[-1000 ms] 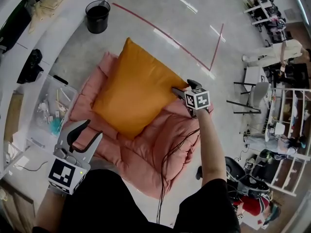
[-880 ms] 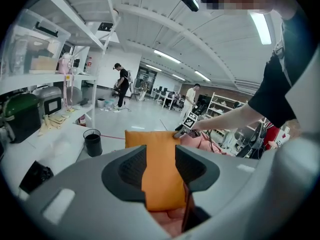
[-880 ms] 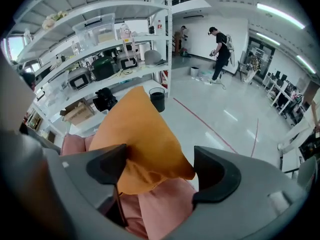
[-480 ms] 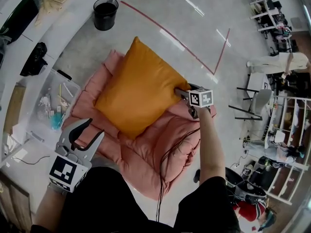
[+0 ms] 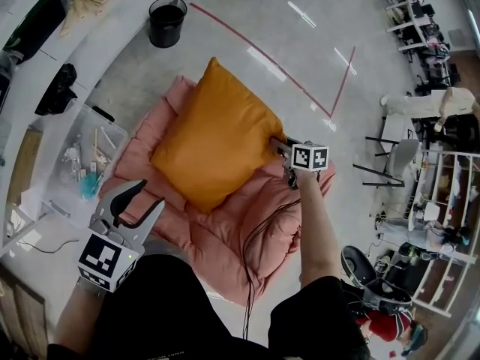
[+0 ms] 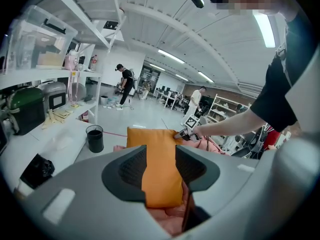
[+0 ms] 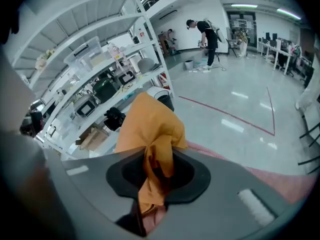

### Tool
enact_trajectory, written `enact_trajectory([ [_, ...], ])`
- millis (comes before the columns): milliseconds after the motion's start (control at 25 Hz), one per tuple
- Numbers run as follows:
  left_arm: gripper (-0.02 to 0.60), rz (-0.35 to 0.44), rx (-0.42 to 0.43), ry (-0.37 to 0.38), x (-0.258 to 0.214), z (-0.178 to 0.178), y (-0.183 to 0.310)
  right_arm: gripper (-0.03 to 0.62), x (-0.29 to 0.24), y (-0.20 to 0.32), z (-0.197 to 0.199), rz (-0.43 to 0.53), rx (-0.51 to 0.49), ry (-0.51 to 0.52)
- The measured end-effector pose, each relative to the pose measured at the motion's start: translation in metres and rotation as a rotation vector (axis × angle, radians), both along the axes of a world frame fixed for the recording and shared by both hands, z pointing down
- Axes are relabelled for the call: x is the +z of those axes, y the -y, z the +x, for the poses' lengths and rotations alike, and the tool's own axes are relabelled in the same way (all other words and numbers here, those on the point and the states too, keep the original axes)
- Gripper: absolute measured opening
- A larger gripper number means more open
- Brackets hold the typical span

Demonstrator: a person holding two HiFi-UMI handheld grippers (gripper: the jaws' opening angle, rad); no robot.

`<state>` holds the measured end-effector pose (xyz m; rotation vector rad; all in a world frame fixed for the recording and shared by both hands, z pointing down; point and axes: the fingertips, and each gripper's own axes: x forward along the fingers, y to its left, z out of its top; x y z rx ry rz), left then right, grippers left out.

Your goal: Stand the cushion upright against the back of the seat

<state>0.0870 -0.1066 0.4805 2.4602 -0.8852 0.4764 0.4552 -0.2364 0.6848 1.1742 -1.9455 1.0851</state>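
The orange cushion (image 5: 214, 137) sits on the far half of the pink padded seat (image 5: 247, 223), one corner pointing out toward the floor beyond and its lower corner over the seat's middle. From above you can't tell how steeply it leans.

Your right gripper (image 5: 283, 150) is at the cushion's right-hand corner. Its jaws have just been closing, and now they're nearly together with a bunched fold of orange fabric pinched between the pads. The right gripper view shows it clearly, the cloth crumpled and squeezed in the gap with the rest of the cushion rising beyond it. That's a firm bite on the corner. A black cable (image 5: 259, 253) trails from that hand down across the front of the seat.

Your left gripper (image 5: 148, 199) hangs close to your body at the near-left edge of the seat, well apart from the cushion. Its jaws stand wide apart and nothing is in them. The cushion you see through the gap is off in the distance, not between the pads.

The seat rests on a glossy pale floor (image 5: 247, 13) with a red tape line (image 5: 300, 81) running past its far side. A black bucket (image 5: 166, 21) stands beyond the seat to the left, beside a white bench (image 5: 75, 43). A clear bin (image 5: 86, 160) of odds and ends sits just left of the seat.
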Motion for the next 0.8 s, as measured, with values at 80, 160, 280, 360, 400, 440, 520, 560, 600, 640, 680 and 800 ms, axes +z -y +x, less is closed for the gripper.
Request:
enact_trajectory([
  [80,0.189,0.006,0.000,0.002,-0.003,-0.003,0.000,0.077,-0.007,-0.006,-0.008,0.012,0.016,0.032],
  [160,0.189,0.011,0.000,-0.001,-0.004,-0.007,-0.002,0.072,-0.016,-0.010,-0.018,0.011,0.030,0.080],
  [280,0.189,0.016,0.007,-0.006,-0.005,-0.013,-0.006,0.066,-0.029,-0.017,-0.031,0.008,0.046,0.127],
  [360,0.189,0.018,0.004,-0.015,-0.008,-0.017,-0.010,0.066,-0.040,-0.024,-0.039,0.011,0.032,0.119],
  [400,0.189,0.020,0.001,-0.020,-0.010,-0.020,-0.011,0.066,-0.046,-0.027,-0.043,0.014,0.019,0.109],
  [440,0.187,0.023,-0.002,-0.024,-0.011,-0.023,-0.012,0.066,-0.053,-0.029,-0.049,0.020,0.006,0.096],
  [520,0.187,0.028,-0.006,-0.034,-0.012,-0.031,-0.013,0.066,-0.065,-0.032,-0.062,0.034,-0.010,0.073],
  [560,0.187,0.032,-0.007,-0.039,-0.013,-0.034,-0.013,0.066,-0.070,-0.033,-0.070,0.038,-0.013,0.070],
  [600,0.187,0.037,-0.008,-0.045,-0.015,-0.038,-0.013,0.064,-0.073,-0.035,-0.079,0.039,-0.016,0.076],
  [640,0.187,0.042,-0.010,-0.052,-0.016,-0.042,-0.013,0.064,-0.076,-0.037,-0.087,0.040,-0.018,0.082],
  [680,0.187,0.046,-0.011,-0.058,-0.017,-0.045,-0.014,0.064,-0.080,-0.038,-0.094,0.042,-0.020,0.084],
  [800,0.183,0.056,-0.006,-0.067,-0.019,-0.058,-0.017,0.063,-0.094,-0.040,-0.113,0.055,-0.024,0.068],
])
